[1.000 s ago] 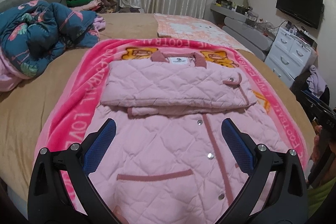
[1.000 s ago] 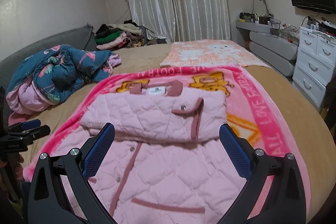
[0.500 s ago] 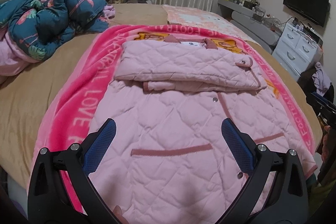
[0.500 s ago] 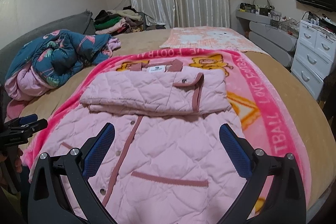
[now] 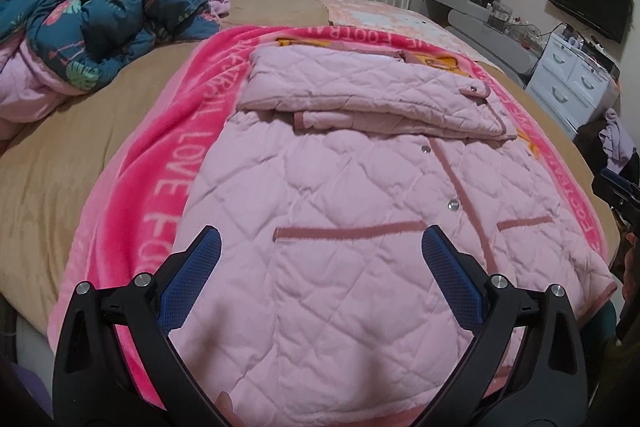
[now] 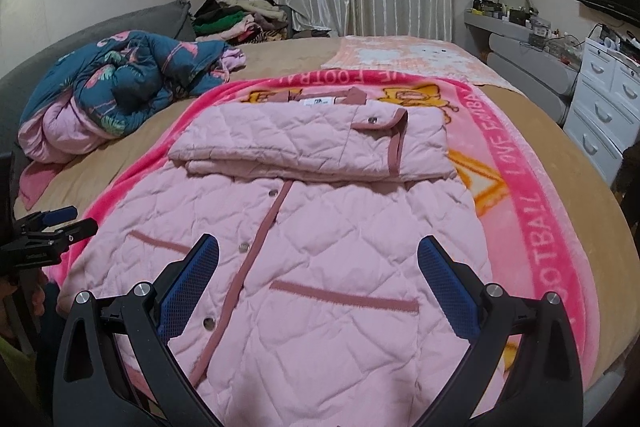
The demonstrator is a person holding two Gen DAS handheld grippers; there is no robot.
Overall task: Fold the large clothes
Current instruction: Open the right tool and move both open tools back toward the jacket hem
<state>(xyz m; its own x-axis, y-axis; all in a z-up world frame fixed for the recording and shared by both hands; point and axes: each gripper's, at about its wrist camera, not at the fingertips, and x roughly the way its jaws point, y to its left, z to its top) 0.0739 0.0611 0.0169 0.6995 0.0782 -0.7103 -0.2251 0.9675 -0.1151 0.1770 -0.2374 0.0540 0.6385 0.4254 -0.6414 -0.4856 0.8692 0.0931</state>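
On blanket (image 5: pixel 160 187): jacket (image 5: pixel 340 207) flat, sleeves folded across chest. Your left gripper (image 5: pixel 318 259) and right gripper (image 6: pixel 318 267) gape wide, empty. Quilted, soft, bulky, likely light; pinch hem corners.

A pale pink diamond-quilted jacket (image 5: pixel 360 219) with dusty-rose trim lies on a hot-pink lettered blanket (image 5: pixel 160 163).
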